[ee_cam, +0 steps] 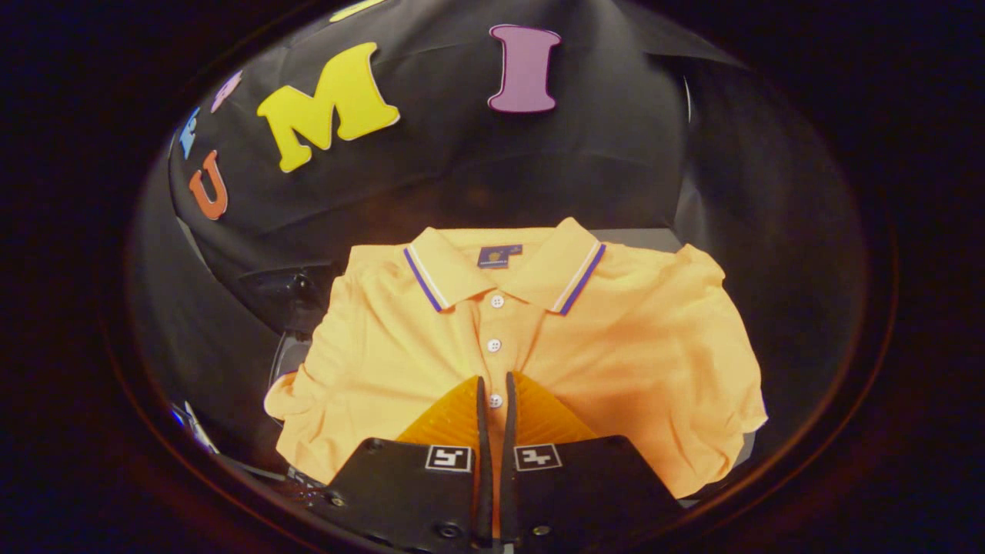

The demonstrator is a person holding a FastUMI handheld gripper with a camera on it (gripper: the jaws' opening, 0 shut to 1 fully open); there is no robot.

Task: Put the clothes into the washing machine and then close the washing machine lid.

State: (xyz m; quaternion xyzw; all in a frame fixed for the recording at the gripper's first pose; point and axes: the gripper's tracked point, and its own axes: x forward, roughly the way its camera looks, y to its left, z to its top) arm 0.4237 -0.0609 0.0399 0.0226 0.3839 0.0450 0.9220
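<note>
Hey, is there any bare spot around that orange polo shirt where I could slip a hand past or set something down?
Little. The folded orange polo shirt covers most of the surface; a thin grey strip stays bare behind its collar, by the black cloth wall. Beside its left sleeve sits dark equipment, so that side is crowded. The gripper is nearly closed over the button placket.

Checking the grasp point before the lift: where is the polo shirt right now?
In the gripper view the polo shirt hangs just ahead of the claw, collar up against the booth's black wall; the nearly closed fingers pinch its button placket.
</note>
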